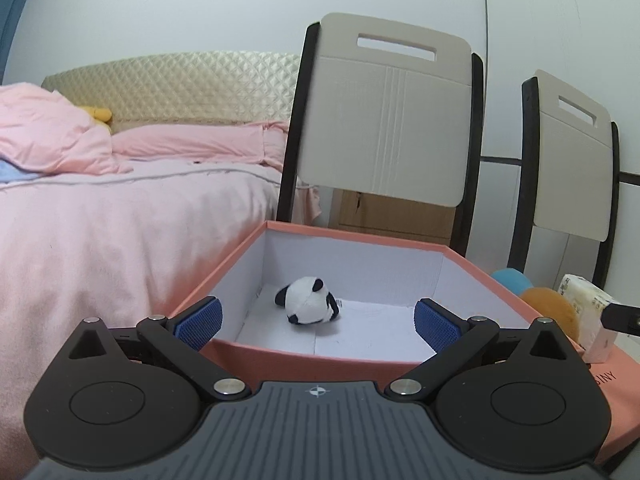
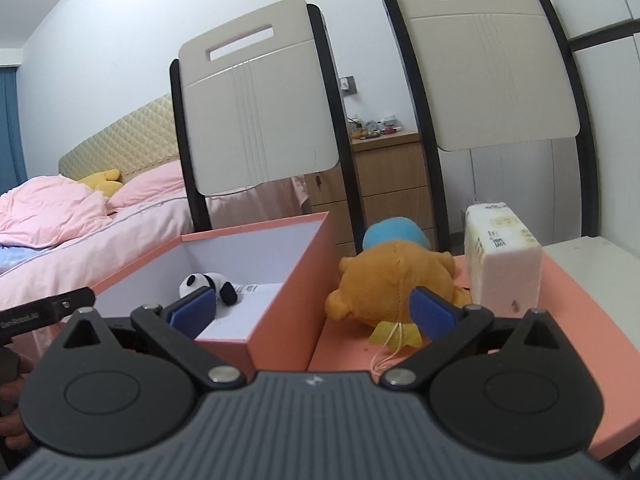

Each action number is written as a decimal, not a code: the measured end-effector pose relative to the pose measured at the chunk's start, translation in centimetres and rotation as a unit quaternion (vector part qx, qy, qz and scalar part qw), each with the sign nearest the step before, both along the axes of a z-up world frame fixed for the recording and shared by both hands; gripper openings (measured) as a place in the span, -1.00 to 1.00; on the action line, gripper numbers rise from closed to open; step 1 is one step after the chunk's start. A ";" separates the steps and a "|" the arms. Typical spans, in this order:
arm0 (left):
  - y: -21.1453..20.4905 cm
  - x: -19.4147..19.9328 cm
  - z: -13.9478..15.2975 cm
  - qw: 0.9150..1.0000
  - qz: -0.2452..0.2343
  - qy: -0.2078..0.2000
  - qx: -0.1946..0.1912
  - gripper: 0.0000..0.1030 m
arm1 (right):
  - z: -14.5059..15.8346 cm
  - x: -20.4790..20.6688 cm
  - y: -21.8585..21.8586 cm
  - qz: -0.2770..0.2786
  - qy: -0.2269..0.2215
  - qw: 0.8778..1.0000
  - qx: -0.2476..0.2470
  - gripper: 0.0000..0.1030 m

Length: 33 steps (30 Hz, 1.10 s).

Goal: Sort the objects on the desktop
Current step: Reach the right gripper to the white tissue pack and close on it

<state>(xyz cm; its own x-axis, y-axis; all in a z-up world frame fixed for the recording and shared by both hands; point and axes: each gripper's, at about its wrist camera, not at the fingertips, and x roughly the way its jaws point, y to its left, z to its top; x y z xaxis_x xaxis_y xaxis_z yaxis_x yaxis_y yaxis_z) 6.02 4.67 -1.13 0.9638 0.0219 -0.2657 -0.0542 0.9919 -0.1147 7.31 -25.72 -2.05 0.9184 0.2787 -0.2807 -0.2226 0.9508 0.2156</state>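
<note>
A small panda plush (image 1: 307,300) lies inside an open salmon-pink box (image 1: 360,240) with white inner walls. My left gripper (image 1: 316,326) is open and empty, just above the box's near wall. In the right wrist view the box (image 2: 280,224) stands at the left with the panda (image 2: 210,285) in it. An orange plush (image 2: 396,284) lies to the right of the box on a pink lid (image 2: 560,280), with a blue plush (image 2: 396,234) behind it and a white tissue pack (image 2: 502,256) standing to its right. My right gripper (image 2: 312,314) is open and empty, in front of the orange plush.
Two chair backs (image 2: 260,116) (image 2: 488,68) stand behind the box. A bed with pink bedding (image 1: 100,208) lies to the left. A wooden drawer unit (image 2: 392,184) stands behind the chairs. The left gripper's tip (image 2: 48,308) shows at the left edge of the right wrist view.
</note>
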 end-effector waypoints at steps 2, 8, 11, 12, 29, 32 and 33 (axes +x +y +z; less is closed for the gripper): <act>-0.2 -0.1 0.0 1.000 -0.001 0.001 0.004 1.00 | 0.0 0.0 0.1 -0.004 -0.001 1.000 0.000 1.00; -0.7 -0.4 0.1 1.000 -0.011 -0.005 0.011 1.00 | 0.2 -0.5 -0.4 -0.019 0.003 1.000 0.011 1.00; -0.8 -0.4 0.1 1.000 -0.018 -0.007 0.012 1.00 | 1.2 -0.8 -0.7 -0.037 -0.009 0.999 0.015 1.00; -0.8 -0.4 0.1 1.000 -0.018 -0.007 0.013 1.00 | 1.8 -0.7 -1.0 -0.043 -0.013 0.999 0.012 1.00; -1.3 -0.5 -0.3 0.999 -0.022 -0.013 0.024 1.00 | 1.1 8.4 -7.8 -0.140 -0.041 0.987 -0.071 1.00; -1.2 -0.4 -0.4 0.999 -0.043 -0.018 0.016 1.00 | -0.7 9.5 -9.3 -0.155 0.000 0.986 -0.058 1.00; -1.2 -0.3 -0.5 0.998 -0.053 -0.021 0.012 1.00 | -1.1 9.8 -9.7 -0.157 0.008 0.986 -0.053 1.00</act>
<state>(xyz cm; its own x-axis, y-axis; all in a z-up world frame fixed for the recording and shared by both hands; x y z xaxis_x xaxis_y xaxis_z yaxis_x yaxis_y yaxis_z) 5.71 3.46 -1.65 0.9713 -0.0746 -0.2259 0.0553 0.9943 -0.0907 17.12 -35.43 -3.13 0.9499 -0.0512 -0.3082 0.0898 0.9896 0.1123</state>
